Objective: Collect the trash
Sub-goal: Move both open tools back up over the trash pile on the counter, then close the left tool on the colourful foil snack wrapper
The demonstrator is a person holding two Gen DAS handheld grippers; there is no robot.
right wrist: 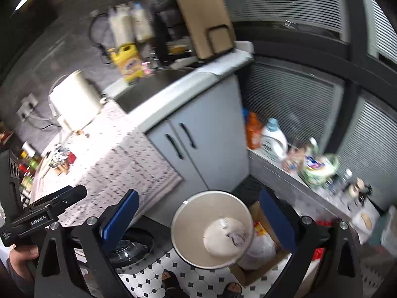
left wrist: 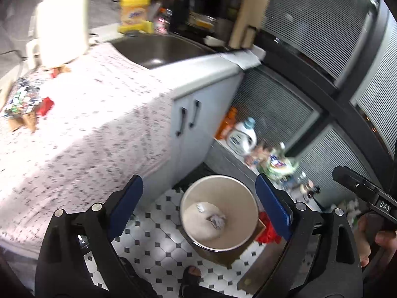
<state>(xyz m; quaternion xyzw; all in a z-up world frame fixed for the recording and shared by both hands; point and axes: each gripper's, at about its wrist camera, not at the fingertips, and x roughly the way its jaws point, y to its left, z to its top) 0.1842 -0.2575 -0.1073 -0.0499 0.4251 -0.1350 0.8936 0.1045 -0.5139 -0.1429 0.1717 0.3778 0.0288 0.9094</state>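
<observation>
Desk [left wrist: 86,114], 10 o'clock: 1 patterned cloth. 2 grippers, left gripper [left wrist: 198,213] and right gripper [right wrist: 198,223], both with fingers spread, holding nothing. 1 bin [left wrist: 219,213], floor, 6 o'clock: holds 2 crumpled trash pieces [left wrist: 217,221].

- One round white waste bin [left wrist: 219,233], holding two crumpled scraps of paper [left wrist: 215,219]
- Two black cupboard door handles [right wrist: 175,146]
- One yellow plastic jug [left wrist: 135,12]
- Two hand-held grippers: left hand-held gripper [left wrist: 198,213], right hand-held gripper [right wrist: 196,221]

Left claw [left wrist: 199,211] wide open, tilted down; right claw [right wrist: 198,218] same, nothing betw. pads.
</observation>
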